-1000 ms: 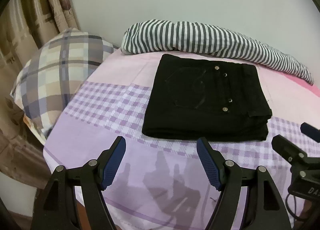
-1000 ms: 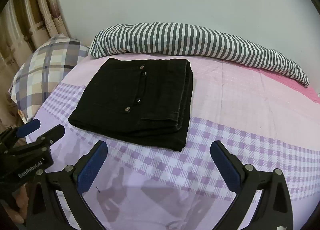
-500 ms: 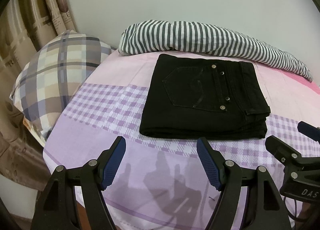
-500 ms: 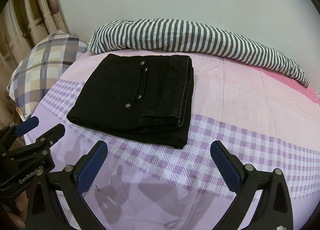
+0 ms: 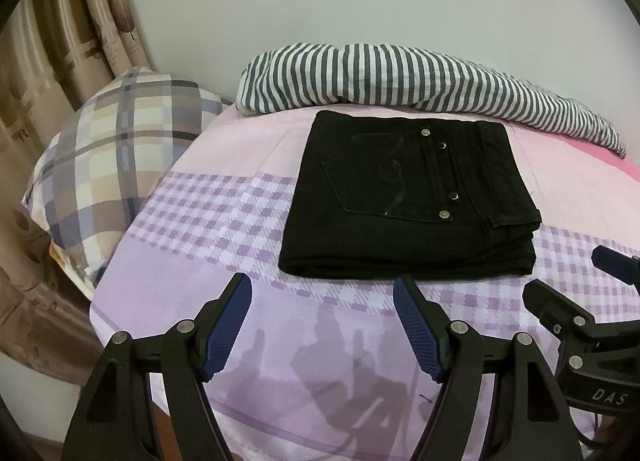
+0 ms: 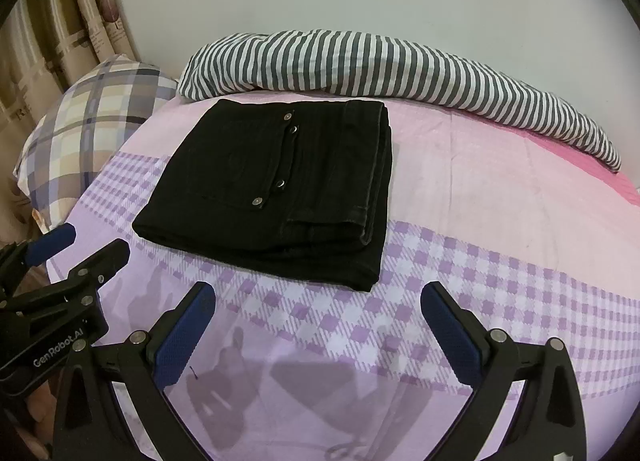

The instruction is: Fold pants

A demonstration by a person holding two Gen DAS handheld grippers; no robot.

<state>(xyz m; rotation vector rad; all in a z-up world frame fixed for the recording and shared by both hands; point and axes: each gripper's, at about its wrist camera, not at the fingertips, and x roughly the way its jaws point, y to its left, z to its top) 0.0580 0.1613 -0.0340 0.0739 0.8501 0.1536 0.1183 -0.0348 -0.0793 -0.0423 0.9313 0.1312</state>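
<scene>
Black pants lay folded in flat rectangle on pink-and-lilac checked bedsheet, pocket side up, just in front of striped bolster. Plaid pillow at left bed edge. Left gripper jaws apart, nothing between. Right gripper jaws spread wide, empty. Both hung above sheet, short of pants.

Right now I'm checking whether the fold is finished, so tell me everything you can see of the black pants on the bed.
The black pants lie folded into a flat, roughly rectangular stack on the pink and purple checked bedsheet. The cloth looks like black denim. A back pocket with curved stitching faces up, beside a line of four metal rivets. Layered folded edges show along the side facing the right gripper. The striped bedding lies just behind them. Nothing but the sheet touches them; no fingers hold them.
</scene>
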